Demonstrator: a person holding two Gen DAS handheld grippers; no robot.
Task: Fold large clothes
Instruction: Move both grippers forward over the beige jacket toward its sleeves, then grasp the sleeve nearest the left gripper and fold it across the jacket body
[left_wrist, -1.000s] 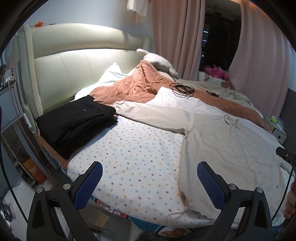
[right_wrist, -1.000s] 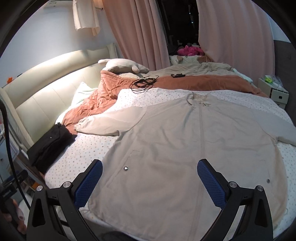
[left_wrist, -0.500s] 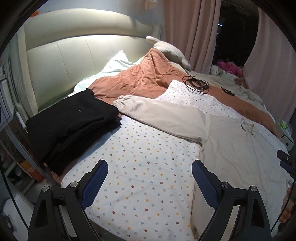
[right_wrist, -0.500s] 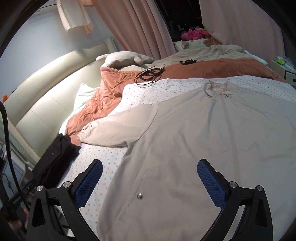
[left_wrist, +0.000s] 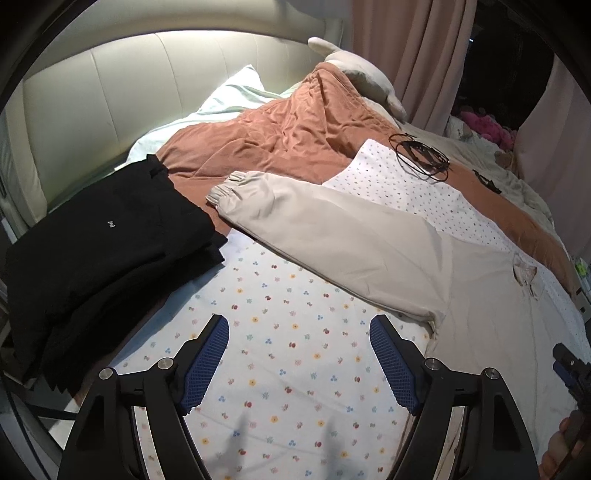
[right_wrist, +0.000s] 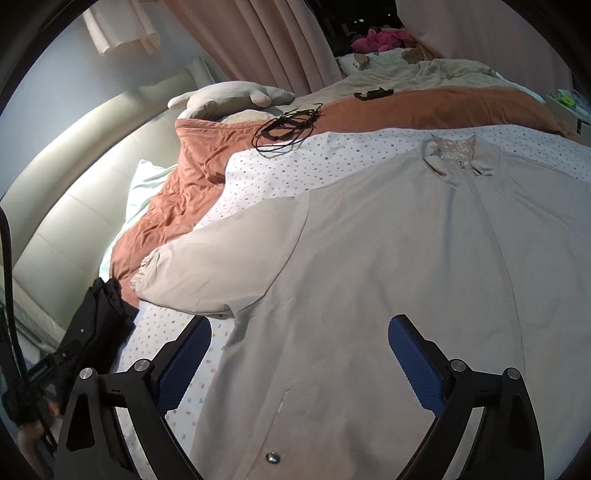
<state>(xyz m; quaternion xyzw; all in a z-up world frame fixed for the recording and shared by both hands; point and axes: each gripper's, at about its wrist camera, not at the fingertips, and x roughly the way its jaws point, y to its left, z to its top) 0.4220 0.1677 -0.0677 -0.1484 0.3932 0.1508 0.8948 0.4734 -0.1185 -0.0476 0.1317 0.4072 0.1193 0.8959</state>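
We see the beige jacket (right_wrist: 388, 258) spread flat on the bed's dotted sheet (left_wrist: 288, 354), its sleeve (left_wrist: 332, 236) reaching toward folded black clothes (left_wrist: 96, 251). Our left claw (left_wrist: 299, 362) and right claw (right_wrist: 299, 354) are both closing, nothing between them.

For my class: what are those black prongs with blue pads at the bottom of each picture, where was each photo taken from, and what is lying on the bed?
The prongs are two hand-held grippers; a person carries one in each hand, and each has a camera looking along its fingers. One picture is from the left gripper, one from the right gripper. A beige jacket lies spread flat on the dotted sheet, one sleeve stretched towards folded black clothes. An orange blanket and a coiled cable lie behind. Both grippers' jaws are closing, with nothing gripped yet.
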